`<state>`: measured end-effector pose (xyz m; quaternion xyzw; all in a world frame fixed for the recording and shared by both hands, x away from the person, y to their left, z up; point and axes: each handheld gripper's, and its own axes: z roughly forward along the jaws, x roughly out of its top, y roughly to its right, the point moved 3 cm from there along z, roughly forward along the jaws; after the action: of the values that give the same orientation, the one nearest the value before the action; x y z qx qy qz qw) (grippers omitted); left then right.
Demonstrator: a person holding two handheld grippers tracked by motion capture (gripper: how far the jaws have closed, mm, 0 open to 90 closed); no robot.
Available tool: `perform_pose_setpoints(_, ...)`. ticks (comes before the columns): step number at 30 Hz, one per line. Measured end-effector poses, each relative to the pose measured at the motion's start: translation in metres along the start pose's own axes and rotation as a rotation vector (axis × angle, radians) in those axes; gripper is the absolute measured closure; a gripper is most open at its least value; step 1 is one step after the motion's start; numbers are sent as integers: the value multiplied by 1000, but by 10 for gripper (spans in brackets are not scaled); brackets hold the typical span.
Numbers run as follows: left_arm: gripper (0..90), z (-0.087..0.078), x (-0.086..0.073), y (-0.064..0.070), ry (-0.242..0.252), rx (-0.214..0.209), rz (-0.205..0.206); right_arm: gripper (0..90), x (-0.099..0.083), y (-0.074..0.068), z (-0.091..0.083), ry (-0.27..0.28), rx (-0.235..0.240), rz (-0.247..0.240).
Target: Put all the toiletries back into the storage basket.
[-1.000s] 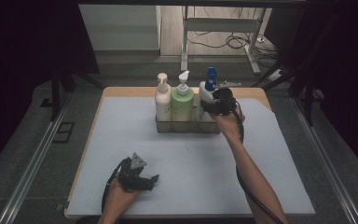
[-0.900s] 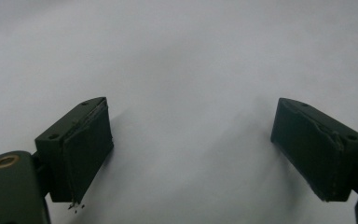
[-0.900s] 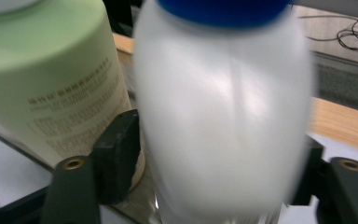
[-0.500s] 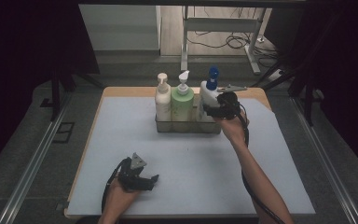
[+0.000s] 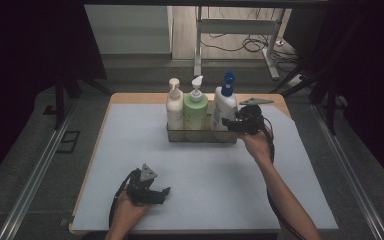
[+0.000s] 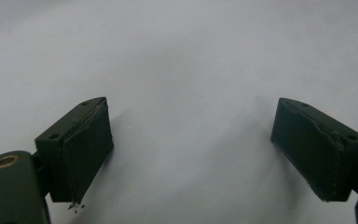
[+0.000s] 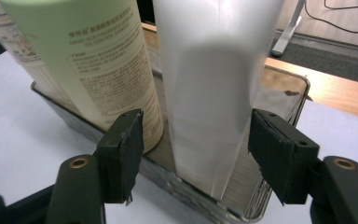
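**Three bottles in one tray, right jaws either side of the white one**

The white plastic bottle with the blue pump cap (image 5: pixel 224 105) stands upright at the right end of a shallow clear-walled rectangular tray (image 5: pixel 200 136), which sits toward the far middle of the pale grey table mat (image 5: pixel 215 175). In the right gripper view its smooth white body (image 7: pixel 214 93) rises between the two black jaws; no writing can be made out on it. The right gripper (image 5: pixel 228 123) is spread, one jaw to each side of this bottle, with a gap showing at both pads, so it is not pinching it.

There are three bottles in the tray, in one row. Just beside the white one stands a pale green plastic bottle with a white pump (image 5: pixel 195 107); its back carries a block of small printed text (image 7: pixel 107 70), too fine to read. At the left end is a cream bottle with a cream pump (image 5: pixel 174 106), also with small unreadable print.

There are two grippers. The left gripper (image 5: pixel 166 192) rests near the front edge of the mat, well apart from the tray, its jaws spread wide over bare mat (image 6: pixel 191 93) with nothing between them.
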<state>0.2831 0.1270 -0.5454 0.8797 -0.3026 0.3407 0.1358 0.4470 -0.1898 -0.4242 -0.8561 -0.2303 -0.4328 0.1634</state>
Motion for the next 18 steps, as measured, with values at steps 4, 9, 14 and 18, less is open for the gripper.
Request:
perform_pose_setpoints(4, 120, 0, 0, 0, 0, 0, 0, 374, -6, 2, -4, -3, 11, 4)
perform_pose_setpoints(9, 120, 0, 0, 0, 0, 0, 0, 445, -15, 8, -7, -22, 15, 2)
perform_pose_setpoints(14, 120, 0, 0, 0, 0, 0, 0, 476, -20, 20, -9, -27, 21, 35)
perform_pose_setpoints(18, 120, 0, 0, 0, 0, 0, 0, 488, -23, 30, -6, -34, -3, 70)
